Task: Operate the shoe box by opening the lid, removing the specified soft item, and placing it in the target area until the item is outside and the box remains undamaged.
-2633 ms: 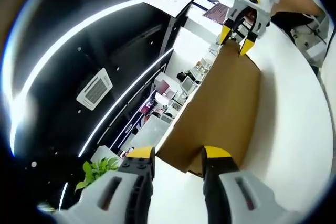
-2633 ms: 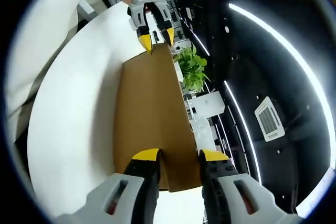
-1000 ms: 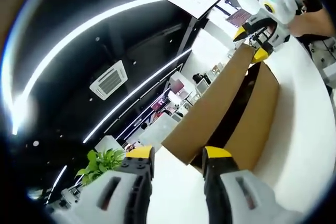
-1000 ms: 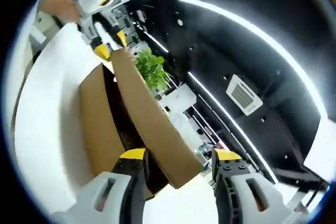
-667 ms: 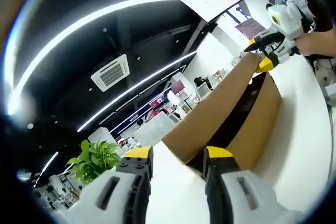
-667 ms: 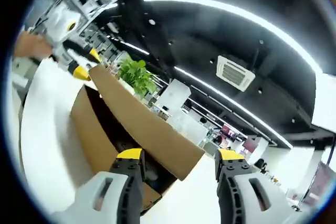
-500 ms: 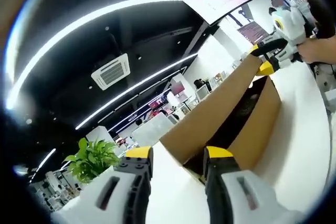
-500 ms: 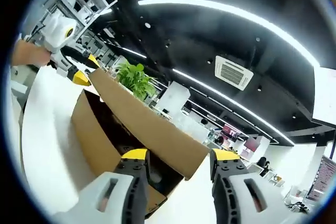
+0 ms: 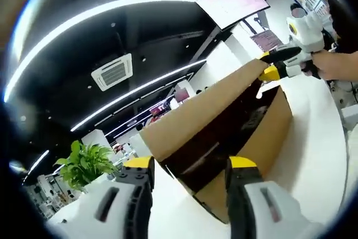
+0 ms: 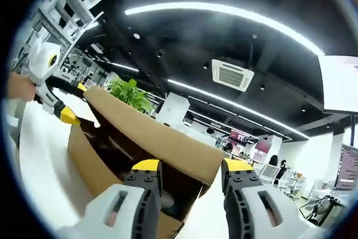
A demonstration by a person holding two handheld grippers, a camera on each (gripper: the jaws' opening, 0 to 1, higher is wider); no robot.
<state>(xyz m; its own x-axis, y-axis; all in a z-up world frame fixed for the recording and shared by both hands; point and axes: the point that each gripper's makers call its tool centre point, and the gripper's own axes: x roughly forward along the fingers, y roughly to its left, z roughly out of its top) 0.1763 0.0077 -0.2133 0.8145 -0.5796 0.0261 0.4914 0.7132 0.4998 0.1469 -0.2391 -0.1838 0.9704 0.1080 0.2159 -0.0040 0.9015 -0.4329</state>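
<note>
The brown shoe box (image 9: 267, 141) lies on a white table (image 9: 313, 166), and its lid (image 9: 207, 104) is tilted up off one long side. My left gripper (image 9: 190, 165) holds the lid's near end, one jaw above it and one below its rim. At the far end my right gripper (image 9: 270, 64) grips the lid in a person's hand (image 9: 335, 62). In the right gripper view the lid (image 10: 151, 130) rises over the box wall (image 10: 89, 158), with my right gripper (image 10: 192, 167) on its near end and my left gripper (image 10: 74, 102) far off. The dark interior (image 10: 120, 146) hides its contents.
The box sits near the edge of the table (image 10: 39, 155). A potted plant (image 9: 84, 163) stands beyond the table's far side. Overhead are light strips and a ceiling vent (image 10: 229, 74). Office desks and screens fill the background.
The lid has swung up further from the box with both grippers on its ends, and more of the dark inside shows. Both cameras have tilted with it.
</note>
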